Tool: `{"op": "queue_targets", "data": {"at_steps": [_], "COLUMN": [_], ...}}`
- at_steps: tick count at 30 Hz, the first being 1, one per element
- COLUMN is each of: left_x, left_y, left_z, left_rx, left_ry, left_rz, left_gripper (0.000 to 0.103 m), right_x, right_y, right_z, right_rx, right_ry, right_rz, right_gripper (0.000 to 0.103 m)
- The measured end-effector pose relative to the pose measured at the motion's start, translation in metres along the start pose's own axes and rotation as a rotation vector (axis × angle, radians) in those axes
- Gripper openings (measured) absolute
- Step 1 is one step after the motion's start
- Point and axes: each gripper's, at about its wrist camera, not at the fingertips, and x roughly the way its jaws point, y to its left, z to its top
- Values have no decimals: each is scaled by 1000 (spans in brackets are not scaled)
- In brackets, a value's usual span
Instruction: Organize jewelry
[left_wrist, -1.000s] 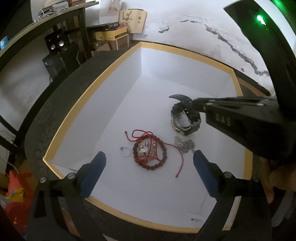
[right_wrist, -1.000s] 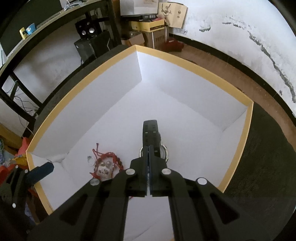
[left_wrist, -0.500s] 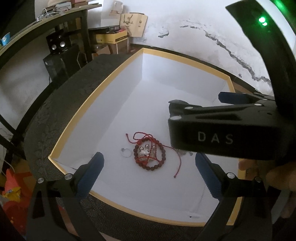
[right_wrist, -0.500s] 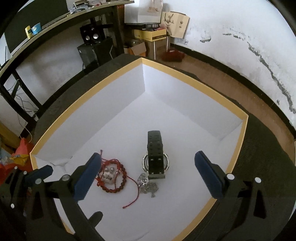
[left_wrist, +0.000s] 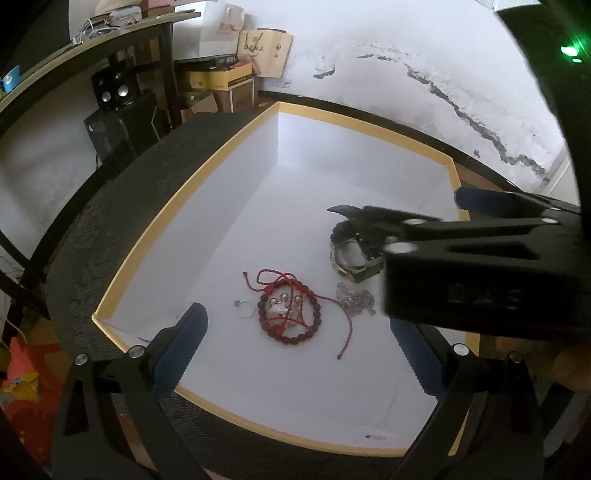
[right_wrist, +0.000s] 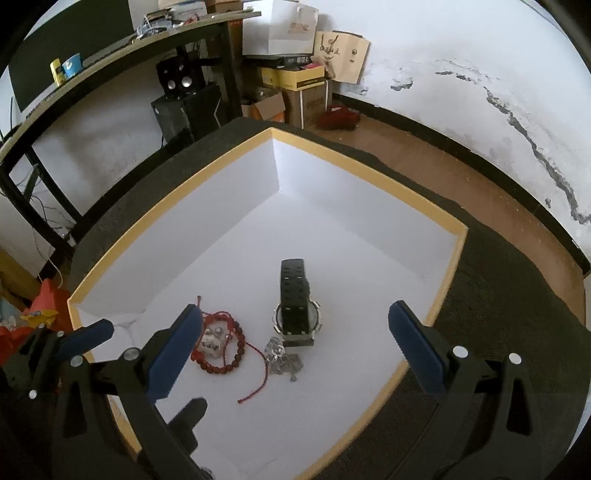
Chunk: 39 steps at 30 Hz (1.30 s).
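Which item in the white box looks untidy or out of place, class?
The red cord trails loose across the dark red bead bracelet in the yellow-rimmed white box, tangled rather than laid out. The black wristwatch rests on its side, strap curled.

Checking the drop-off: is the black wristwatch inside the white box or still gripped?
Inside and released. The black wristwatch rests on the floor of the white yellow-rimmed box, clear of the right hand-held gripper's wide-open jaws.
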Motion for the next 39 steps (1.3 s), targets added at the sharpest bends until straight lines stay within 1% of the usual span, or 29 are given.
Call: {"op": "queue_targets", "data": {"at_steps": [3,6,9,13,16,17,18,20,23,24,25,27,30,32,34,35,39], "left_x": [-3,-6,-11,-19,-22,-23,-24,-26,-28,-28,-28,-28,-26,-26,-24,-22,-16], "left_y": [-2,-9,-27,-58,-93,-108,-119,-153,-196,-216,-228,-258,-283,-300,-307,-310,-310], "left_z": [2,4,5,4,2,0,-1,-6,-15,-20,-24,-35,-50,-58,-63,-64,-62], "left_rx": [-1,-1,22,67,119,140,154,195,240,263,277,307,348,381,400,400,386], "left_ry": [-15,-27,-48,-79,-86,-90,-93,-100,-105,-105,-103,-105,-89,-101,-99,-93,-92], "left_rz": [2,-6,-22,-57,-90,-102,-111,-143,-183,-200,-209,-231,-273,-273,-269,-271,-256], "left_gripper": [96,96,96,96,96,96,96,96,96,96,96,96,96,96,96,96,96], "right_x": [-19,-42,-65,-102,-133,-140,-152,-169,-188,-190,-194,-200,-199,-192,-191,-192,-188], "right_y": [-10,-25,-44,-82,-123,-133,-151,-180,-220,-229,-240,-261,-278,-290,-299,-303,-309], "right_z": [-6,-17,-34,-67,-98,-106,-120,-146,-185,-197,-211,-243,-275,-289,-298,-301,-295], "right_rx": [15,58,115,188,265,286,319,373,440,461,488,547,577,599,613,608,600], "right_ry": [-35,-80,-120,-188,-236,-239,-241,-241,-215,-206,-196,-179,-165,-123,-117,-117,-111], "right_rz": [-12,-16,-32,-116,-203,-223,-252,-300,-392,-405,-415,-411,-419,-413,-402,-418,-399], "right_gripper": [97,97,97,97,97,97,97,97,97,97,97,97,97,97,97,97,97]}}
